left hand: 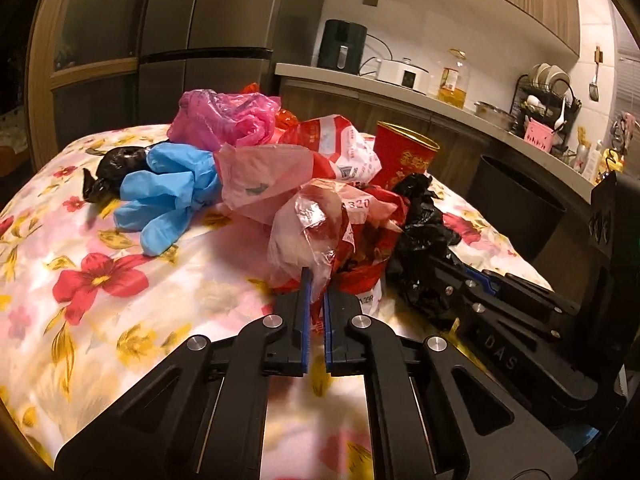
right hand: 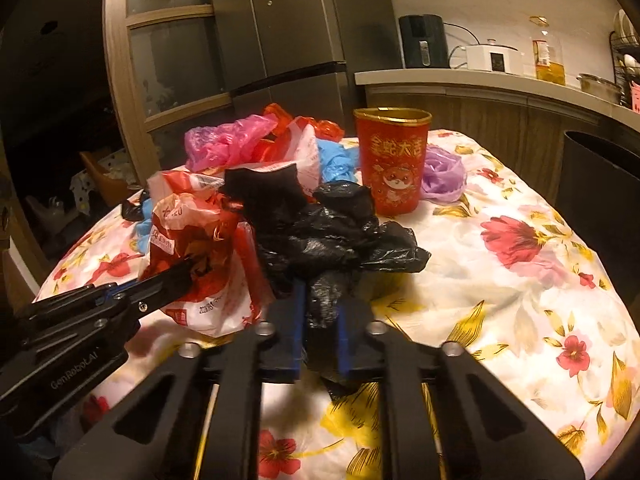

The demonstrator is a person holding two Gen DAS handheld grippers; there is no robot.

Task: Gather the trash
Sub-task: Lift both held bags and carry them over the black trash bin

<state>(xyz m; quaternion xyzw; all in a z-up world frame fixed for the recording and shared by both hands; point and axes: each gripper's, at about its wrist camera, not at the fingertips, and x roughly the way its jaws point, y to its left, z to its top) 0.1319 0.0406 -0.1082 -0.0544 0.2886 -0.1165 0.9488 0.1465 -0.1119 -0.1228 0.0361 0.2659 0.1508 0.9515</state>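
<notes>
- Left gripper (left hand: 316, 280) pinches a red-and-white plastic bag (left hand: 316, 224) between its blue pads.
- Right gripper (right hand: 320, 300) is clamped on a crumpled black bag (right hand: 336, 240), just beside the first bag.
- Both bags sit in a trash pile on the floral tablecloth (right hand: 500, 280), with a blue glove (left hand: 168, 196), a pink bag (left hand: 224, 120) and an upright red cup (right hand: 394, 164).
- Black bin (right hand: 600, 200) stands at the table's right edge.
</notes>
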